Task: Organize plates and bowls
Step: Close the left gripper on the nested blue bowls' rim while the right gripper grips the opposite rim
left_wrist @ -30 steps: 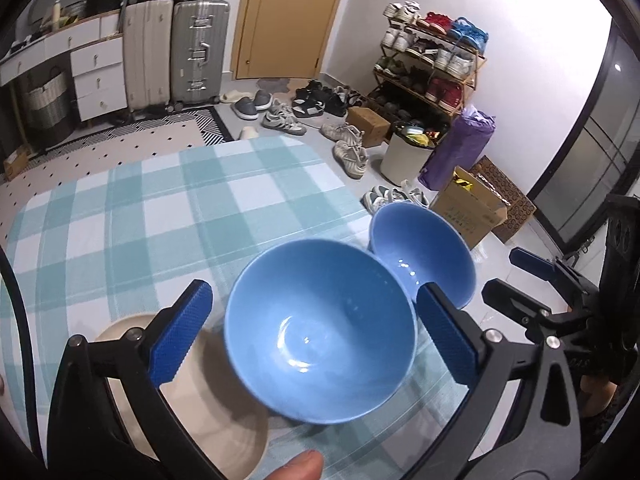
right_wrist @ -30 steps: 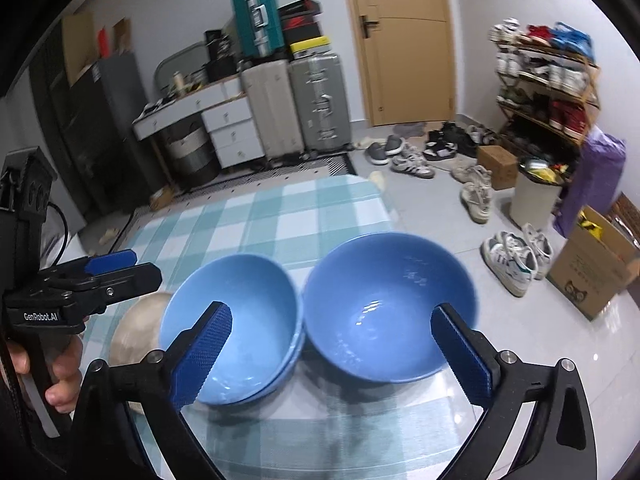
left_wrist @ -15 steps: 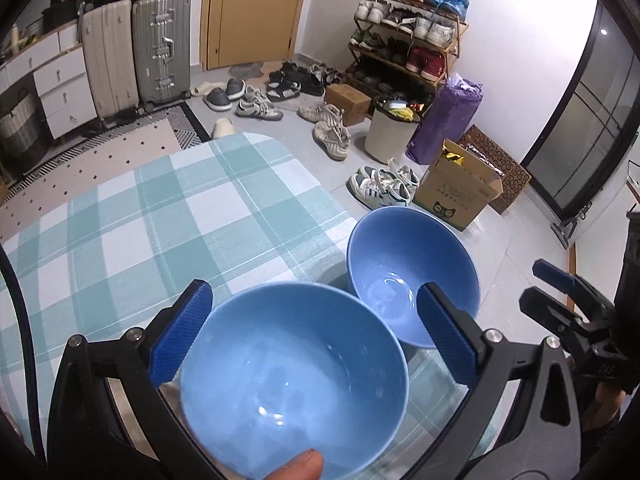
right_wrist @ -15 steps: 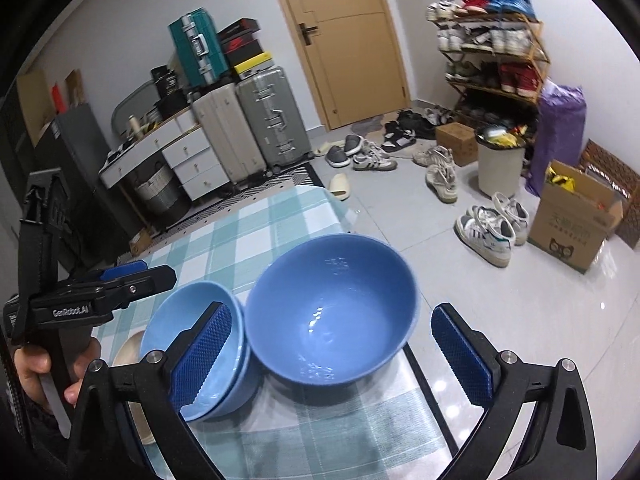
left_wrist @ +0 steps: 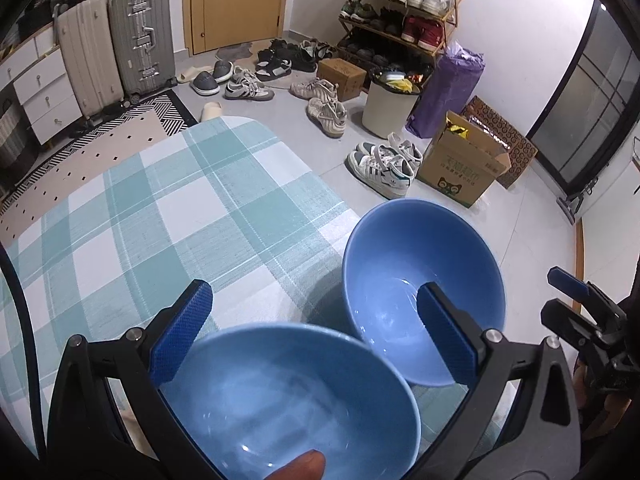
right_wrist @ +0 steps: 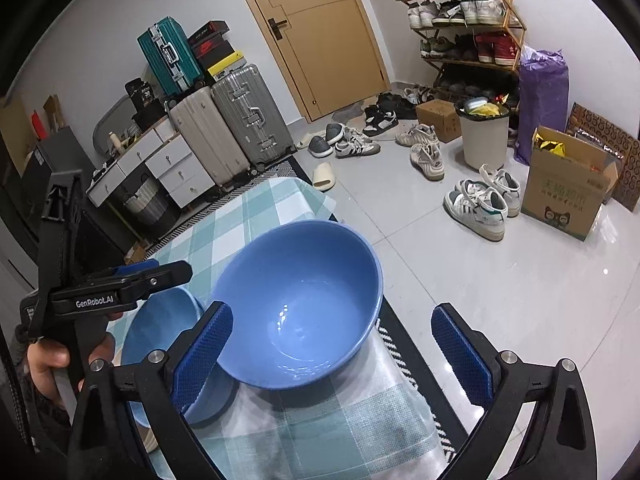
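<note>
Two blue bowls stand side by side on the checked tablecloth (left_wrist: 168, 208). In the left wrist view my left gripper (left_wrist: 316, 336) is open, its fingers wide apart above the near blue bowl (left_wrist: 288, 392); the second blue bowl (left_wrist: 420, 280) sits at the table's right edge. In the right wrist view my right gripper (right_wrist: 332, 356) is open, in front of the second blue bowl (right_wrist: 300, 304). The near bowl (right_wrist: 160, 336) shows to its left, under the left gripper (right_wrist: 132, 280). A beige plate edge (right_wrist: 150, 442) peeks out below it.
The table's right edge drops to a tiled floor with sneakers (right_wrist: 480, 204), a cardboard box (right_wrist: 568, 188) and a bin (right_wrist: 482, 136). Suitcases (right_wrist: 224, 128) and a shoe rack (right_wrist: 464, 24) stand by the far wall.
Both grippers have drawn back and risen, so both bowls sit lower and nearer in the views. The beige plate has slipped almost out of sight. Both grippers stay open.
</note>
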`<state>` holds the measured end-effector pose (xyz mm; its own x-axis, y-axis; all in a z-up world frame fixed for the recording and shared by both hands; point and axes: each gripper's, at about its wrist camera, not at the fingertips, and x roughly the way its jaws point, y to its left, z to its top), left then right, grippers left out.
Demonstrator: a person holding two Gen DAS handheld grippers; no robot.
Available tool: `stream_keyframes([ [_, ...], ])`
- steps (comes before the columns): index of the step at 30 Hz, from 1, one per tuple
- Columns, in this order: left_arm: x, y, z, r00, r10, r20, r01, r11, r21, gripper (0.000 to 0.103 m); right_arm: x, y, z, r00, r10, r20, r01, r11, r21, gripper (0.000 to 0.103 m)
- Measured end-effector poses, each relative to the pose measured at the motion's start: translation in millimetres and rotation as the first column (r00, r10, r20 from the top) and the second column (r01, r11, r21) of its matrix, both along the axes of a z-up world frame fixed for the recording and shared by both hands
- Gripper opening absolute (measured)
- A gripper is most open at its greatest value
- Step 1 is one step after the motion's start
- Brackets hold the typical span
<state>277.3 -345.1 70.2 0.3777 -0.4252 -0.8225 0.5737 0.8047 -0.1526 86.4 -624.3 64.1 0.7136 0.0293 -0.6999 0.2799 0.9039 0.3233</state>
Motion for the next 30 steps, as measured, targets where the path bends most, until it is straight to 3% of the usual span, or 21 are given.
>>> stream_keyframes([
  [6,11,-19,-19,1.0,-0.014,-0.017,0.015,0.998,0.057,0.102,7,-8,-14,1.0,-0.011,-0.022,0.011,1.0,0.012,0.098],
  [10,15,-30,-31,0.999,-0.038,-0.029,0.04,0.996,0.081,0.099,13,-10,-24,0.999,0.003,-0.051,-0.001,0.999,0.037,0.084],
  [20,26,-45,-57,0.995,-0.064,-0.076,0.073,0.99,0.123,0.06,28,2,-44,0.995,0.059,-0.08,-0.055,0.997,0.052,0.054],
  [27,25,-53,-64,0.994,-0.091,-0.066,0.1,0.985,0.141,0.031,31,-1,-52,0.994,0.045,-0.102,-0.04,0.998,0.054,0.036],
  [30,26,-53,-64,0.993,-0.092,-0.073,0.102,0.986,0.134,0.024,29,0,-53,0.993,0.039,-0.108,-0.035,0.998,0.045,0.029],
])
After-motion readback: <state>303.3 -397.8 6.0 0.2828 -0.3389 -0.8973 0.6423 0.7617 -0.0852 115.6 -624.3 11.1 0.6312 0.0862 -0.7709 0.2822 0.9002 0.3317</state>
